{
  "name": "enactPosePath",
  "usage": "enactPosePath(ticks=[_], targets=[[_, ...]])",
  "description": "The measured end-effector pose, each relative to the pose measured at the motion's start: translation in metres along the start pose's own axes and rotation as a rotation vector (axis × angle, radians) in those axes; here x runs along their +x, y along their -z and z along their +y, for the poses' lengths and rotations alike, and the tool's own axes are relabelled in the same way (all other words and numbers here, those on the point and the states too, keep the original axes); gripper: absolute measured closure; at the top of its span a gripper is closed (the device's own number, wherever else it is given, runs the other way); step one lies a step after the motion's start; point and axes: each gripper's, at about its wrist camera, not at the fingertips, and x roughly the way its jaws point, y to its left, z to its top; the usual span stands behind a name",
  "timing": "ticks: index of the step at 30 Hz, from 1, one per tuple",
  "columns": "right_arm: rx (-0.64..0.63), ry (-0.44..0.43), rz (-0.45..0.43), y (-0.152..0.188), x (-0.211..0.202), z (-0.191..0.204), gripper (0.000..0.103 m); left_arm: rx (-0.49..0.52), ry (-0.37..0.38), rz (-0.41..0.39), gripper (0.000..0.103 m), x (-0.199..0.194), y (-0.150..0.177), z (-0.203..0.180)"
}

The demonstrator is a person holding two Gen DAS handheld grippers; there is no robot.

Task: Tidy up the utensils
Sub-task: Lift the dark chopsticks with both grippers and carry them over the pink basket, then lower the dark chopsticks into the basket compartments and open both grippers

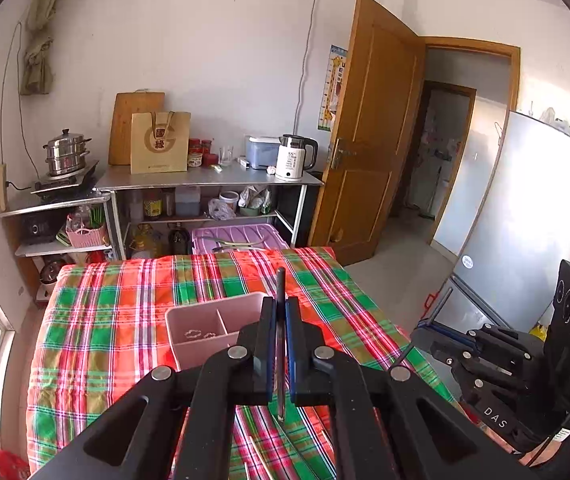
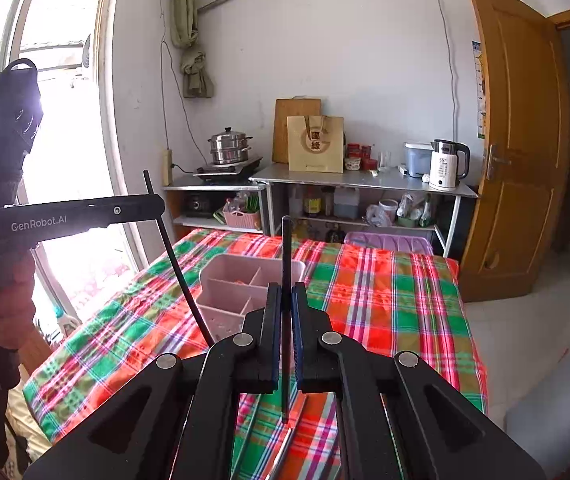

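My table [image 1: 97, 344], spread with a plaid cloth [image 2: 385, 300], carries a pink divided organizer [image 2: 237, 292] and loose utensils [image 2: 285, 444] near me.

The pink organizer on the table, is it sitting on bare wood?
No, the pink organizer sits on a red and green plaid tablecloth that covers the table in the right wrist view.

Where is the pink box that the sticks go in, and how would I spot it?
Find the table with the red and green checked cloth. The pink box sits on that cloth, near its middle, just beyond the fingers of the two grippers. It is the only pink thing on the cloth, open on top and split into compartments by thin walls.
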Motion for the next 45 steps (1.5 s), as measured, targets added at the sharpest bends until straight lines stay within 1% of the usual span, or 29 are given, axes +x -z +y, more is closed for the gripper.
enactPosePath(ticks=[5, 8, 12, 16, 22, 29, 34, 38, 40, 41, 42, 43, 45], targets=[[0.0, -0.033, -0.051, -0.031, 0.008, 0.012, 0.098, -0.01, -0.041, -0.05, 0.099, -0.01, -0.034, 0.018], [0.004, -0.051, -0.066, -0.045, 0.021, 0.02, 0.098, -0.017, -0.068, -0.058, 0.099, -0.007, -0.047, 0.031], [0.012, -0.068, -0.081, -0.059, 0.041, 0.029, 0.098, -0.018, -0.107, -0.047, 0.099, 0.007, -0.056, 0.048], [0.024, -0.083, -0.096, -0.067, 0.061, 0.035, 0.098, -0.037, -0.112, -0.029, 0.099, 0.023, -0.056, 0.067], [0.028, -0.094, -0.071, -0.061, 0.093, 0.041, 0.098, -0.056, -0.096, -0.002, 0.099, 0.046, -0.045, 0.088], [0.056, -0.09, 0.022, -0.042, 0.133, 0.031, 0.098, -0.075, -0.091, 0.028, 0.099, 0.069, -0.03, 0.107], [0.071, -0.088, 0.081, -0.027, 0.149, 0.024, 0.098, -0.102, -0.09, 0.047, 0.099, 0.08, -0.021, 0.117], [0.061, -0.085, 0.107, -0.022, 0.155, 0.025, 0.098, -0.106, -0.107, 0.034, 0.099, 0.081, -0.016, 0.12], [0.058, -0.084, 0.104, -0.021, 0.153, 0.024, 0.096, -0.095, -0.123, 0.02, 0.094, 0.079, -0.015, 0.118], [0.057, -0.083, 0.1, -0.021, 0.151, 0.024, 0.091, -0.092, -0.127, 0.013, 0.092, 0.077, -0.015, 0.117], [0.057, -0.084, 0.095, -0.021, 0.148, 0.023, 0.088, -0.09, -0.131, 0.005, 0.088, 0.075, -0.015, 0.117], [0.058, -0.087, 0.089, -0.022, 0.145, 0.023, 0.088, -0.087, -0.138, -0.004, 0.083, 0.071, -0.014, 0.115], [0.06, -0.082, 0.074, -0.023, 0.138, 0.021, 0.084, -0.08, -0.146, -0.027, 0.077, 0.063, -0.013, 0.113]])
